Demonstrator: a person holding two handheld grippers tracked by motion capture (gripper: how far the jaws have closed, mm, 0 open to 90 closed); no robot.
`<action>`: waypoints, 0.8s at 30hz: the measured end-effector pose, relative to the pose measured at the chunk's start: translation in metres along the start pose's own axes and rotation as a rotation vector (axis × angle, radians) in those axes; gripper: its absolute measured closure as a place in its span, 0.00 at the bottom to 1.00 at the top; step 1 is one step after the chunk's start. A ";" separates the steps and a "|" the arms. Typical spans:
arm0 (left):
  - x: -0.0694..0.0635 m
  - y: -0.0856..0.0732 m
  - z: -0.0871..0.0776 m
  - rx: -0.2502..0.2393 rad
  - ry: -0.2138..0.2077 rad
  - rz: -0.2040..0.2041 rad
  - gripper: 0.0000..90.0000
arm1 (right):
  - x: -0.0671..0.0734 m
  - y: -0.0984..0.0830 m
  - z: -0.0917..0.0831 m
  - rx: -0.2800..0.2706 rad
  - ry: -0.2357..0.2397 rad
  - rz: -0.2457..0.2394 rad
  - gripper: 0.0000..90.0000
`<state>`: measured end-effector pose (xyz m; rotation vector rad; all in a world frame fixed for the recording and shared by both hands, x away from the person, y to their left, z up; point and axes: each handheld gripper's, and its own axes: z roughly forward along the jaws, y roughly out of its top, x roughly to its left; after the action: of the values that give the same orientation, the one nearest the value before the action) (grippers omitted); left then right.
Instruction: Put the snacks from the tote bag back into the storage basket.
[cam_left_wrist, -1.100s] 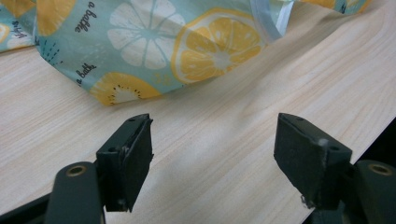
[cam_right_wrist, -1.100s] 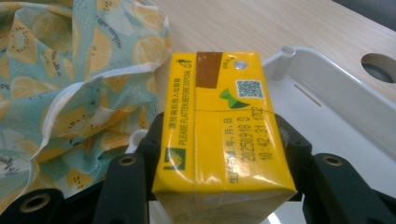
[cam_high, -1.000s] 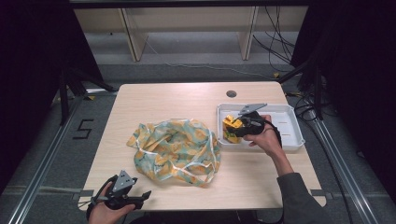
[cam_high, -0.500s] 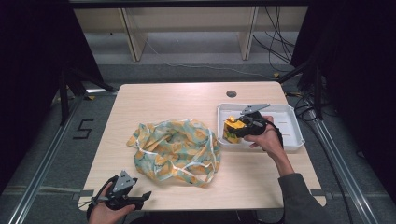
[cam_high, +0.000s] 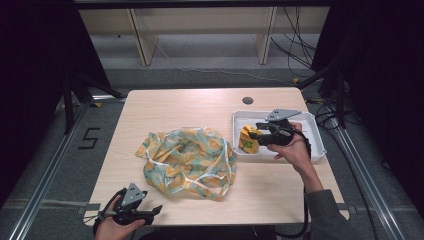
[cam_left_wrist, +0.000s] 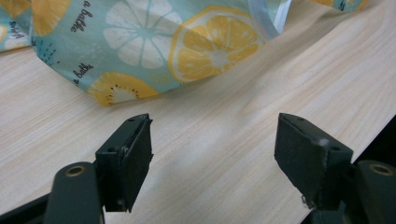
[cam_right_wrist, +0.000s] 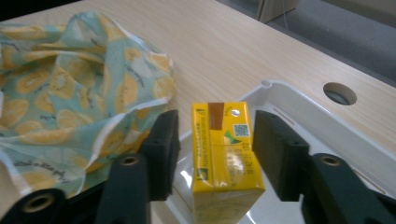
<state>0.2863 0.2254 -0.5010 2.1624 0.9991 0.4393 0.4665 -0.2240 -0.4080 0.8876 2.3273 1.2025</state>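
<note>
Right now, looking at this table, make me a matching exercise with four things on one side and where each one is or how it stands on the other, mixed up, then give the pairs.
Things:
1. carton
2. bag
3. left gripper
4. tray

Places or states:
A. crumpled in the middle of the table
B. white, at the table's right side
C. yellow, between the right gripper's jaws, gaps on both sides
D. jaws wide open over bare wood at the near edge

Pairs: 1-C, 2-A, 3-D, 4-B
</note>
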 end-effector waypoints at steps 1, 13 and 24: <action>0.001 0.000 0.000 0.005 0.000 0.009 0.30 | 0.001 0.001 -0.003 -0.009 0.011 -0.005 0.62; -0.002 0.000 0.001 0.012 -0.002 -0.008 0.31 | 0.020 -0.010 -0.019 0.016 0.022 -0.026 0.98; -0.002 -0.001 0.002 0.014 0.007 -0.007 0.31 | 0.024 -0.021 -0.002 0.097 0.019 -0.072 1.00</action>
<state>0.2861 0.2233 -0.5029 2.1706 1.0167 0.4377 0.4402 -0.2178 -0.4254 0.8200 2.4287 1.0824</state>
